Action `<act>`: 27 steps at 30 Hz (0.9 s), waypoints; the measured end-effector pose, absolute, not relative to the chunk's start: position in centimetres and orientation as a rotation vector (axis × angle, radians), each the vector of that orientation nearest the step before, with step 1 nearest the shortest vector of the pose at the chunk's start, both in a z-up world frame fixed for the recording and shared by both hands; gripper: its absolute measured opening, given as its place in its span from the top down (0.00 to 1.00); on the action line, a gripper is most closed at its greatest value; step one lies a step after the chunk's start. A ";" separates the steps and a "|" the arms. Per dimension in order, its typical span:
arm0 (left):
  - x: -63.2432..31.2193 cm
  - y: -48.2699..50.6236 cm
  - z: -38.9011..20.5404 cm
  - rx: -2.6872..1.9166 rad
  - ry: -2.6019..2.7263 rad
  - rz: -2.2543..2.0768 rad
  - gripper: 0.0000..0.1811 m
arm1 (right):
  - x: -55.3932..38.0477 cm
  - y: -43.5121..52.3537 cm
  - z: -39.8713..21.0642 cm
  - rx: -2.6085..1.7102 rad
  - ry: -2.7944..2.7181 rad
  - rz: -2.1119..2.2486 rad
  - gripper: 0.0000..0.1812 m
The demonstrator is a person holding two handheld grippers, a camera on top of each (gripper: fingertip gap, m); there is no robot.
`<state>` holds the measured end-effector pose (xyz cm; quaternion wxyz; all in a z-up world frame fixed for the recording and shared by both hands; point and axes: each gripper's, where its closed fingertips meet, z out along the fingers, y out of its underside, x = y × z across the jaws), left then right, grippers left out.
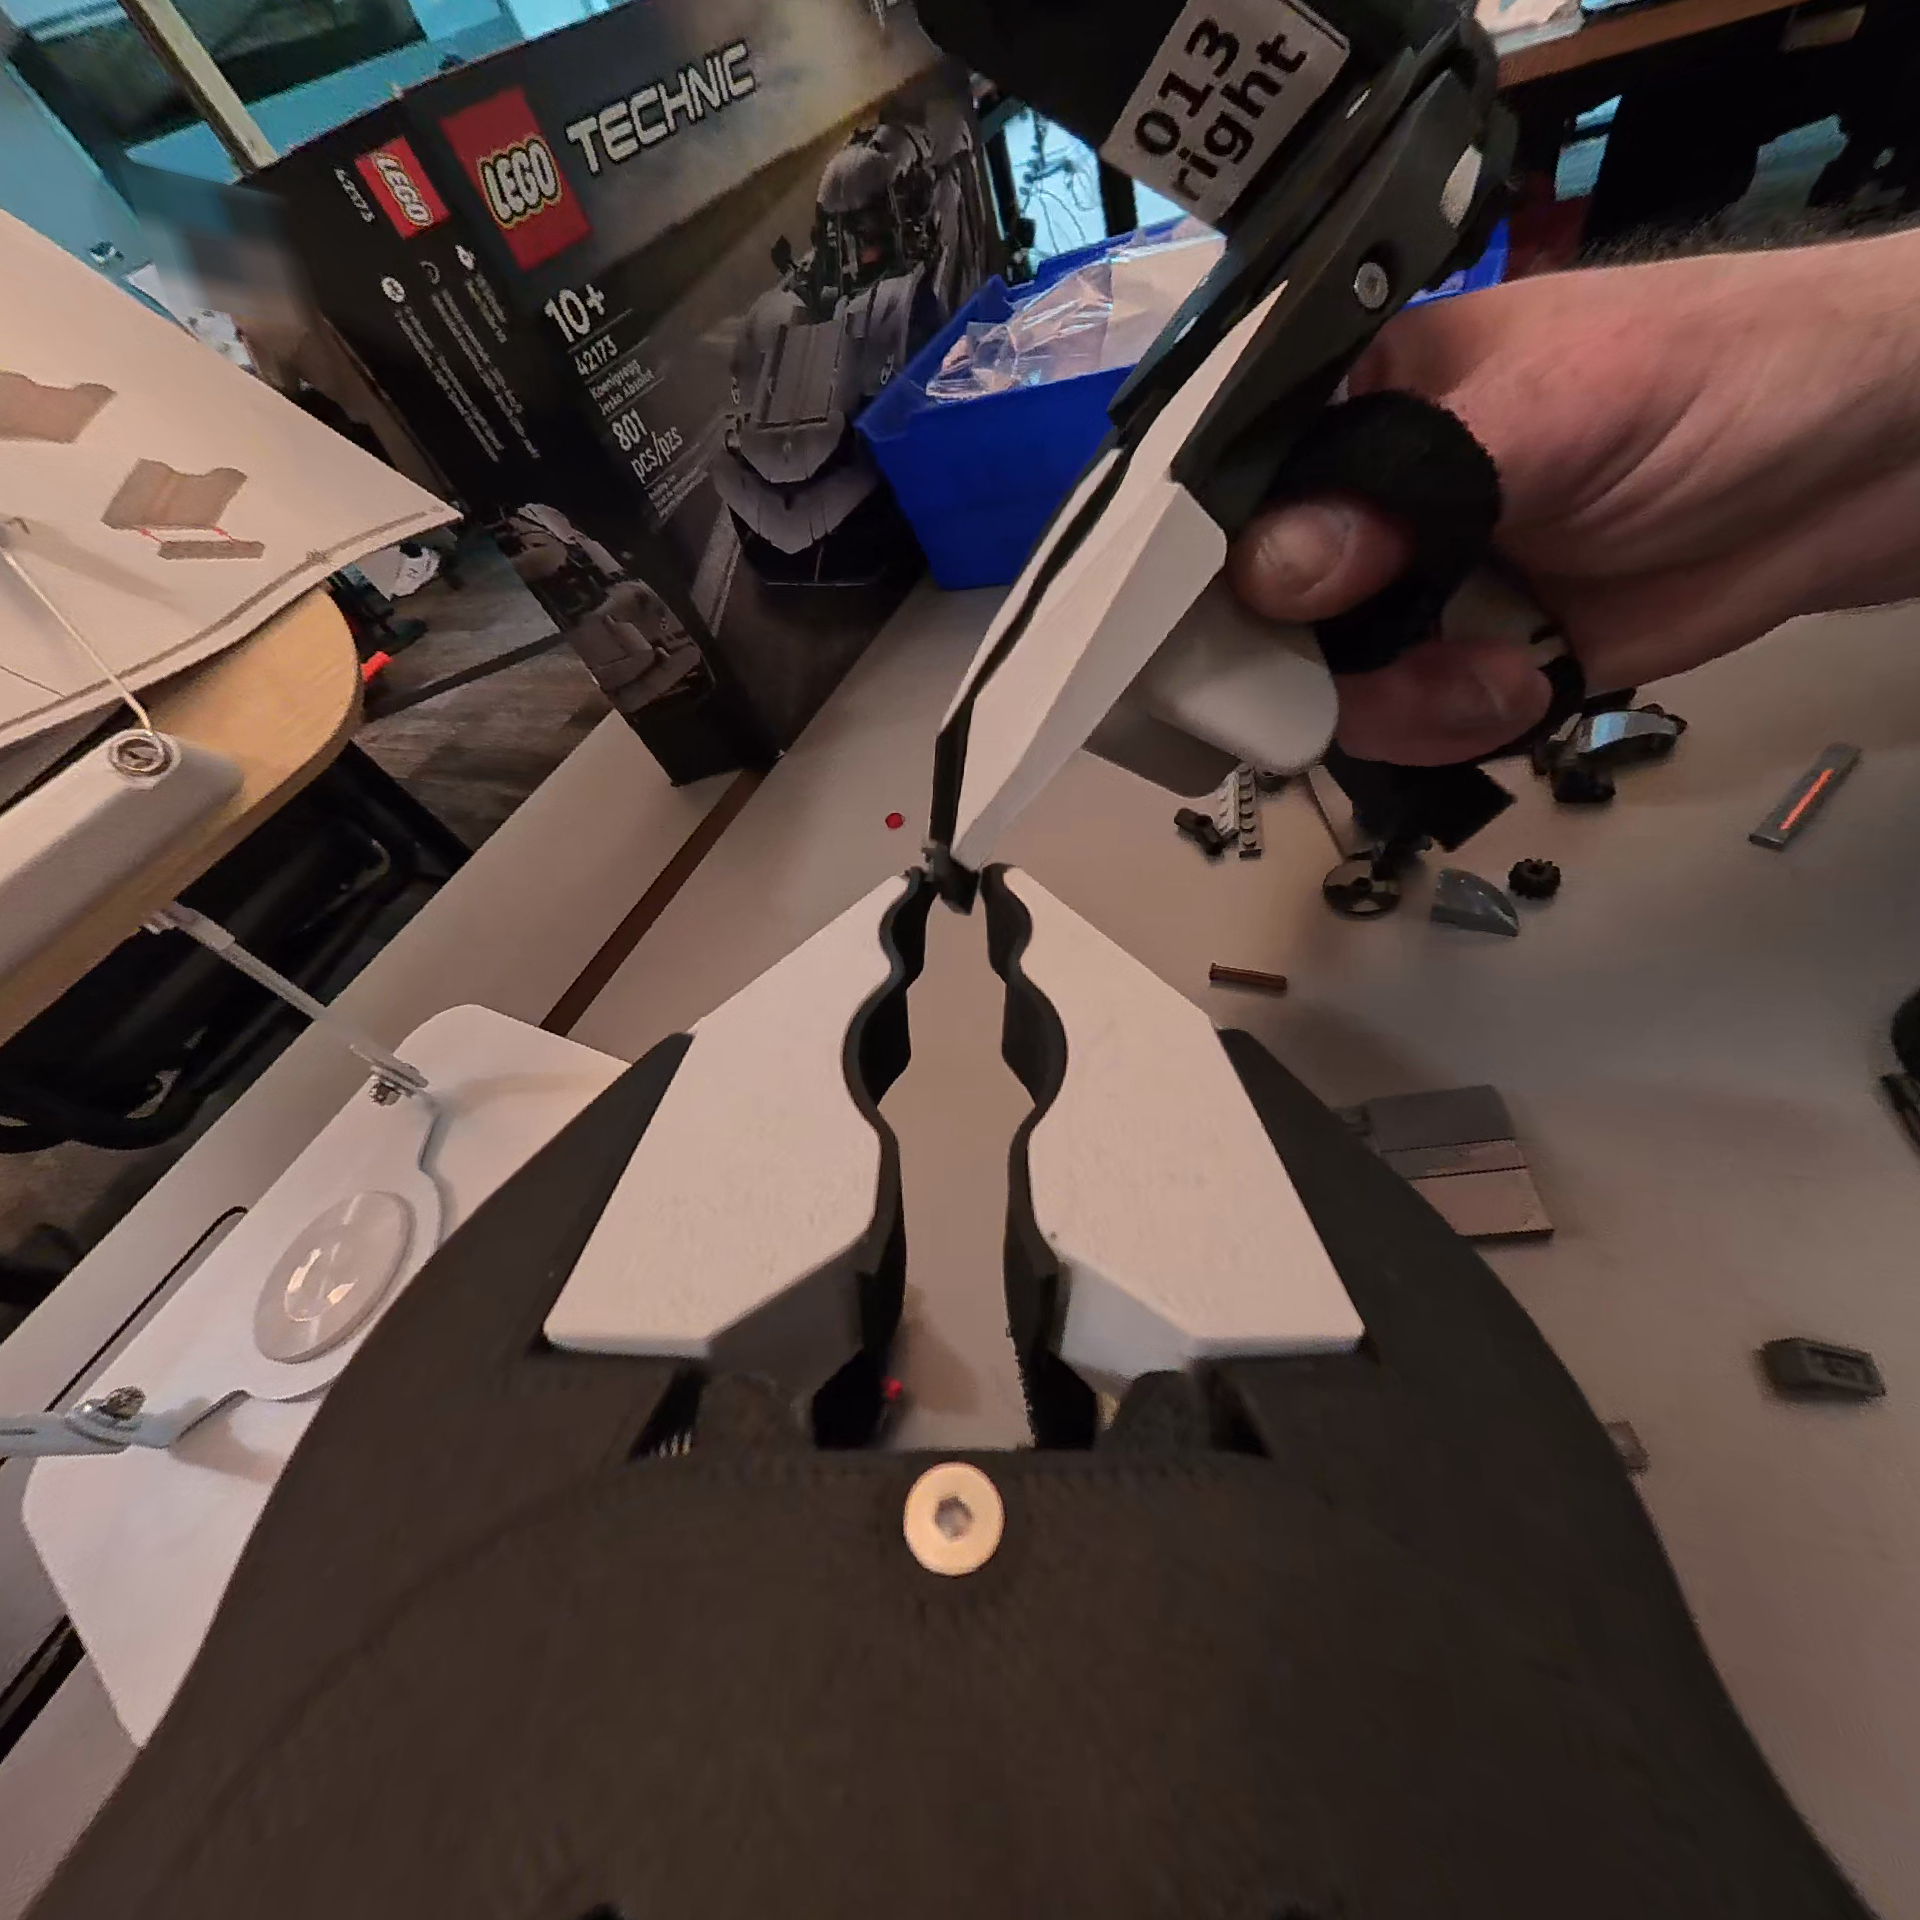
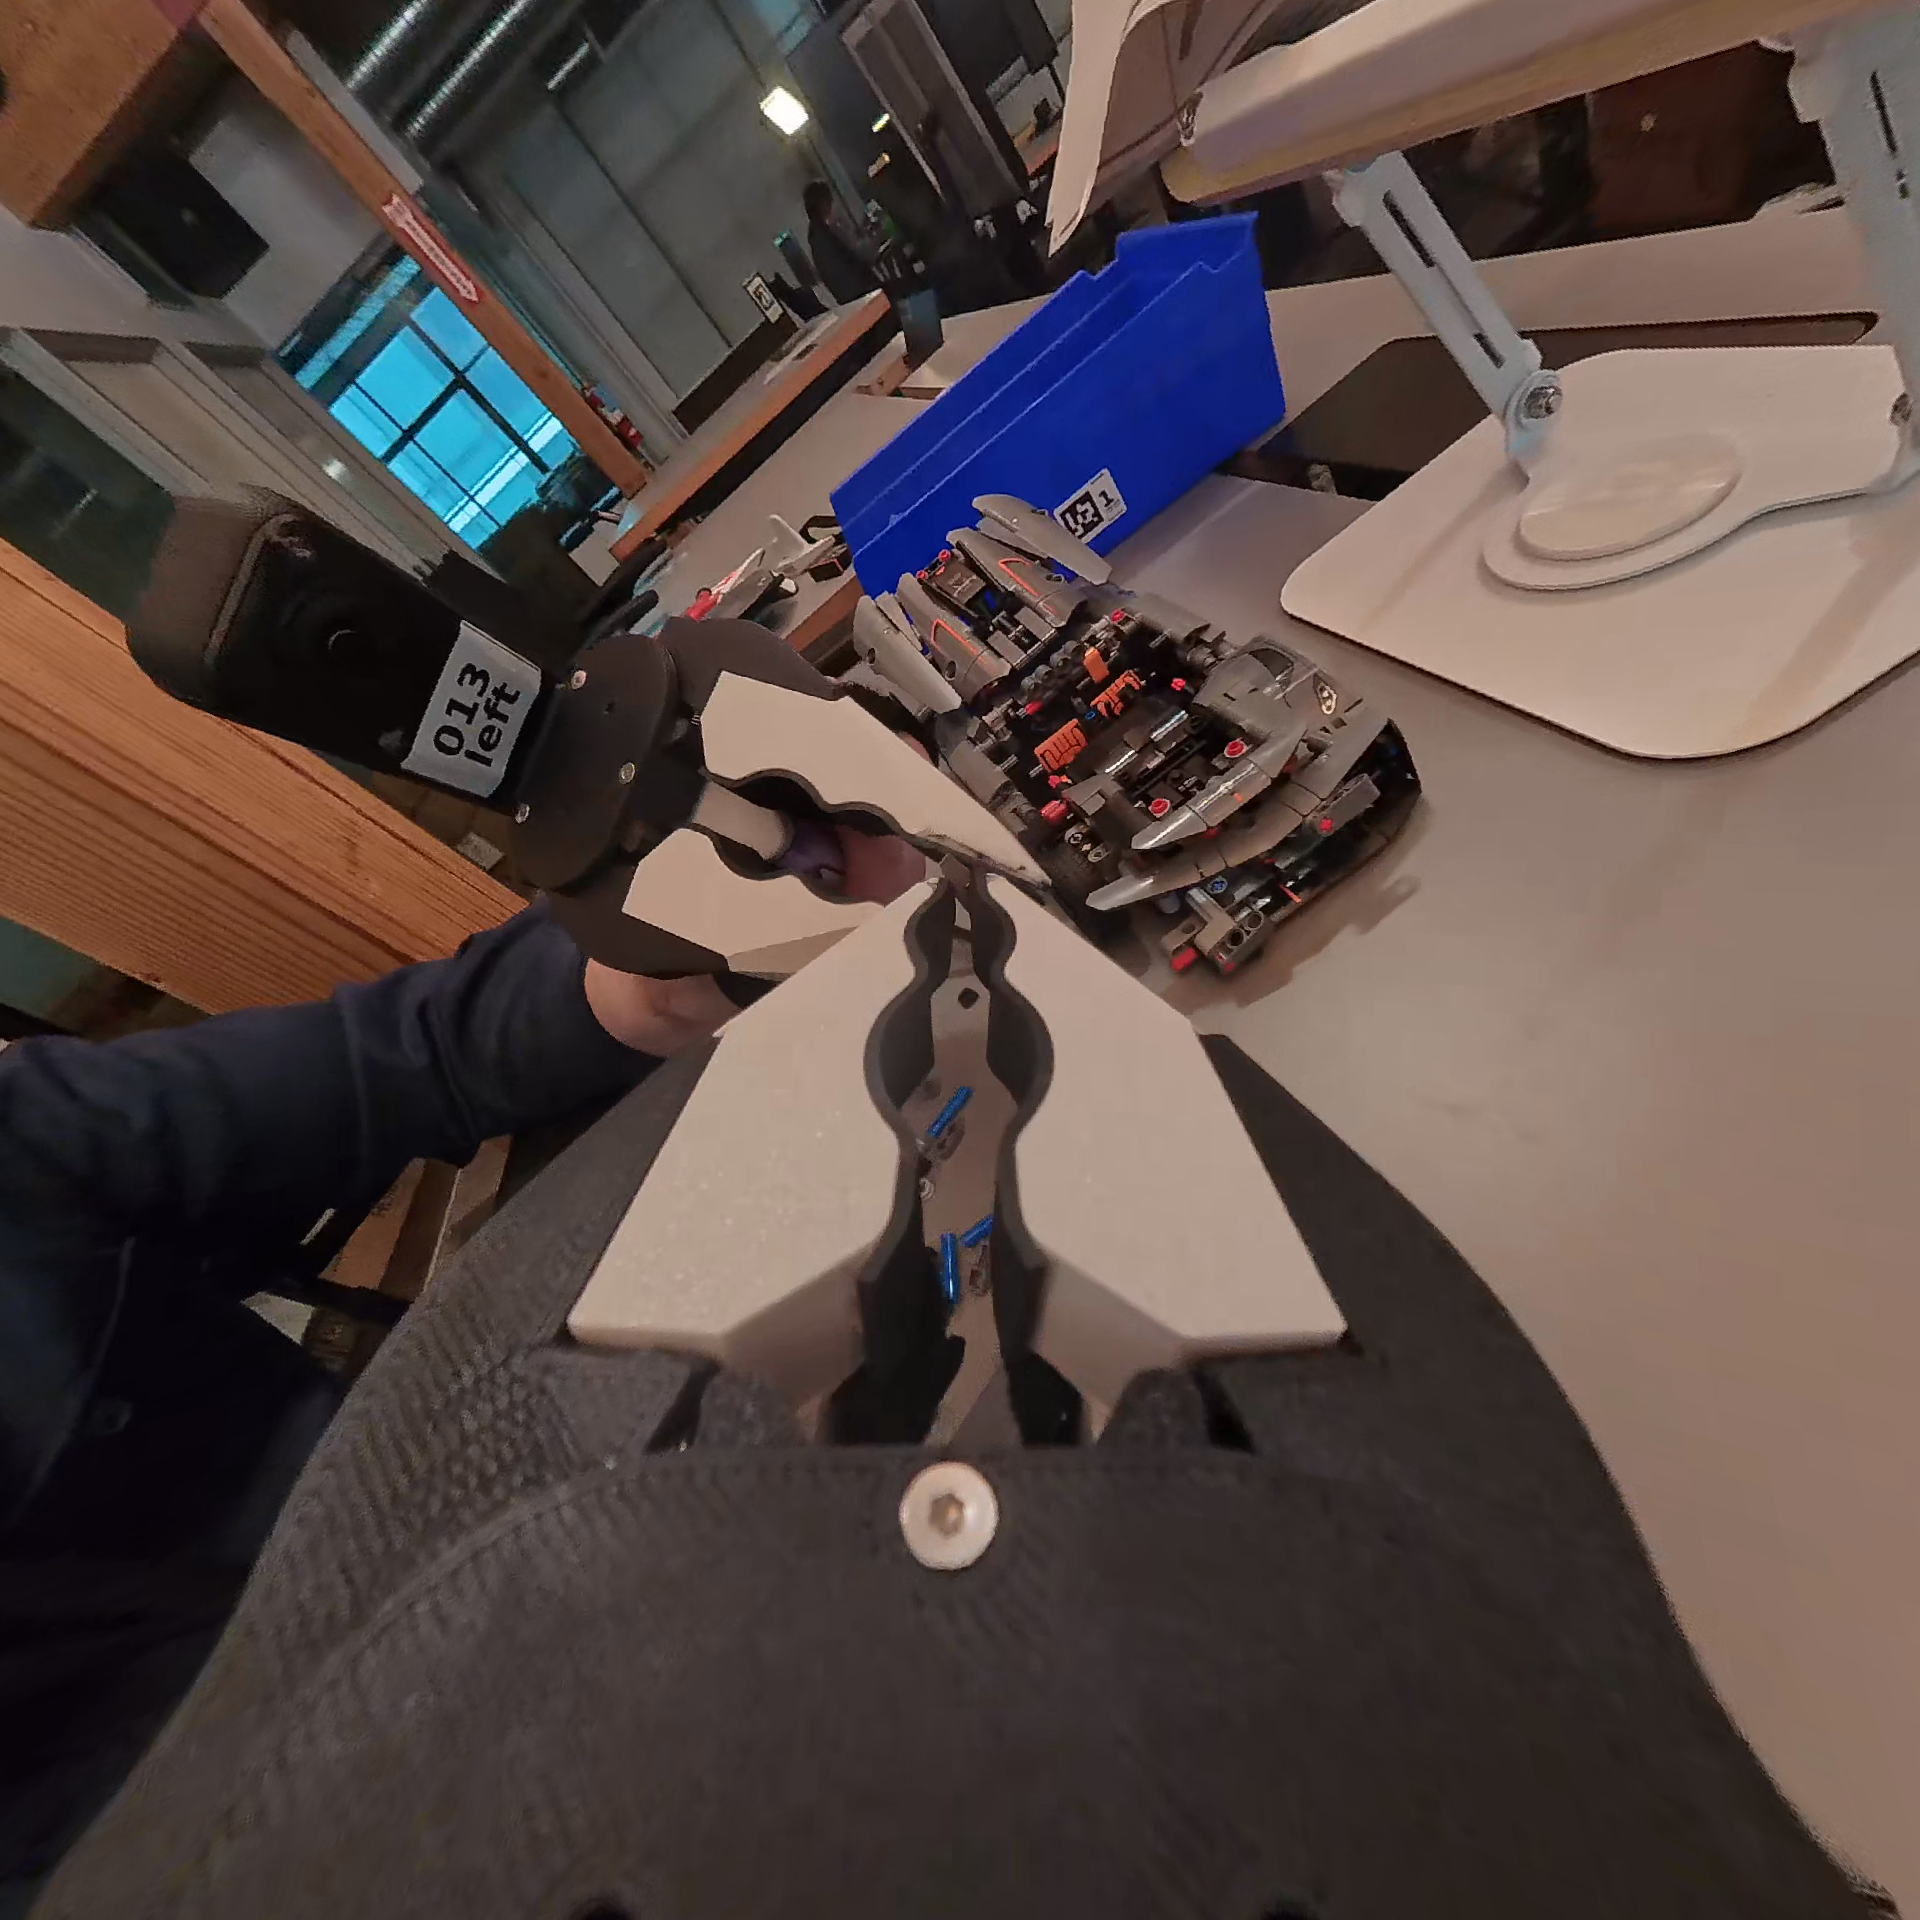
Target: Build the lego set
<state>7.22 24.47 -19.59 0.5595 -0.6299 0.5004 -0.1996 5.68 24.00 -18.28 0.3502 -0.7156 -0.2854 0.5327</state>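
A small dark Lego piece [image 1: 956, 885] sits where both grippers' tips meet, above the grey table. My left gripper [image 1: 953, 883] has its tips closed in on either side of it. My right gripper [image 1: 951, 847] comes down from the upper right, shut on the same piece. In the right wrist view my right gripper [image 2: 961, 891] is shut at the tips on the piece [image 2: 963, 871], and the left gripper [image 2: 1023, 875] reaches in from the left. The partly built grey and black Lego car [image 2: 1132, 748] stands on the table just beyond.
The Lego box [image 1: 644, 364] and a blue bin [image 1: 987, 468] stand at the back. An instruction booklet [image 1: 156, 468] rests on a white stand [image 2: 1610, 582]. Loose pieces [image 1: 1455, 883], grey plates [image 1: 1455, 1164] and blue pins [image 2: 951, 1112] lie on the table. A hand [image 1: 1662, 468] holds the right gripper. Left and right tips are no more than a few centimetres apart.
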 end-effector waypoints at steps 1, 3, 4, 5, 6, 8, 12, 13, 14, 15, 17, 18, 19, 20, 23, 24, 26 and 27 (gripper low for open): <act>7.2 24.5 -19.6 -1.487 1.182 -0.460 0.96 | 5.6 24.0 -18.3 -1.854 -0.741 1.380 1.00; 7.1 24.4 -19.5 -1.476 1.187 -0.459 0.96 | 5.6 23.9 -18.2 -1.850 -0.748 1.383 1.00; 7.1 24.4 -19.5 -1.473 1.193 -0.460 0.96 | 5.6 23.9 -18.3 -1.851 -0.757 1.374 1.00; 7.1 24.4 -19.7 -1.480 1.207 -0.459 0.97 | 5.7 23.9 -18.4 -1.855 -0.773 1.354 1.00; 7.1 24.4 -19.8 -1.482 1.222 -0.457 0.97 | 5.7 23.9 -18.5 -1.857 -0.793 1.328 1.00; 7.1 24.3 -20.0 -1.484 1.253 -0.452 0.97 | 5.8 23.9 -18.6 -1.861 -0.853 1.244 0.99; 6.9 24.2 -21.1 -1.522 1.342 -0.424 0.97 | 6.0 23.8 -19.0 -1.842 -1.018 1.004 0.96; 6.9 24.1 -21.3 -1.524 1.357 -0.428 0.97 | 6.1 23.8 -19.4 -1.848 -1.063 0.935 0.96; 6.9 24.1 -21.3 -1.524 1.365 -0.429 0.97 | 6.1 23.7 -20.0 -1.857 -1.107 0.871 0.95; 6.9 24.0 -21.5 -1.526 1.378 -0.427 0.97 | 6.0 23.7 -20.3 -1.855 -1.137 0.831 0.94; 6.9 23.9 -22.0 -1.534 1.411 -0.407 0.98 | 5.9 23.7 -20.6 -1.847 -1.167 0.784 0.95; 6.8 23.9 -22.1 -1.534 1.420 -0.400 0.98 | 6.0 23.8 -20.7 -1.843 -1.174 0.764 0.94; 6.9 23.7 -22.3 -1.539 1.438 -0.407 0.98 | 6.0 23.8 -20.8 -1.838 -1.186 0.751 0.93; 7.0 23.5 -22.6 -1.549 1.459 -0.411 0.98 | 6.0 23.7 -20.9 -1.835 -1.201 0.738 0.93; 7.1 23.3 -23.4 -1.557 1.503 -0.395 0.99 | 5.8 23.4 -21.1 -1.817 -1.256 0.697 0.93; 7.1 23.2 -23.6 -1.561 1.509 -0.391 0.99 | 5.9 23.3 -21.4 -1.824 -1.284 0.675 0.94; 7.1 23.2 -23.8 -1.563 1.520 -0.378 0.99 | 6.0 23.0 -21.9 -1.830 -1.326 0.650 0.96; 7.2 23.2 -23.9 -1.563 1.525 -0.379 0.99 | 6.0 22.9 -22.0 -1.831 -1.336 0.654 0.97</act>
